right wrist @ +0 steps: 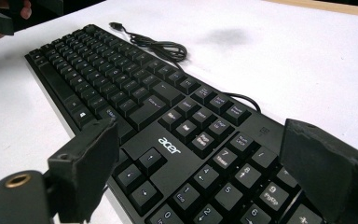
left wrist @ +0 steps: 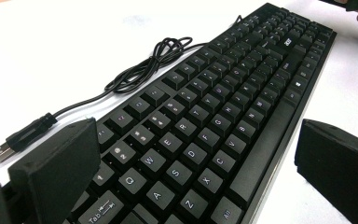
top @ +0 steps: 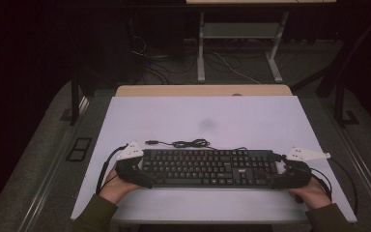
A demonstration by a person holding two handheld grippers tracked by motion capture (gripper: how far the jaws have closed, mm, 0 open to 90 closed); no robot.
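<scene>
High view – keyboard: a black keyboard [top: 207, 167] lies flat near the front edge of the white worktop [top: 203, 116], long side facing the person.
High view – cable: its cable [top: 183, 143] lies in a loose coil just behind the keyboard, the plug end free on the worktop.
High view – left gripper: the left gripper [top: 142, 171] sits at the keyboard's left end, hand behind it.
High view – right gripper: the right gripper [top: 278, 176] sits at the right end, mirroring the other; one at each end suits lifting or shifting a long, rigid board evenly.
Left gripper view – jaws: both black jaws stand wide, one over the Tab and number-row corner, the other beyond the front edge by the space bar; they straddle the left end with visible gaps, not pressing.
Left gripper view – plug: the USB plug [left wrist: 2, 151] rests on the worktop just beside the far jaw.
Right gripper view – jaws: wide too, one at the front edge near the arrow keys, the other past the number pad's rear corner; nothing is pinched.
Right gripper view – judgement: the grip seems about to be taken, not yet made.
</scene>
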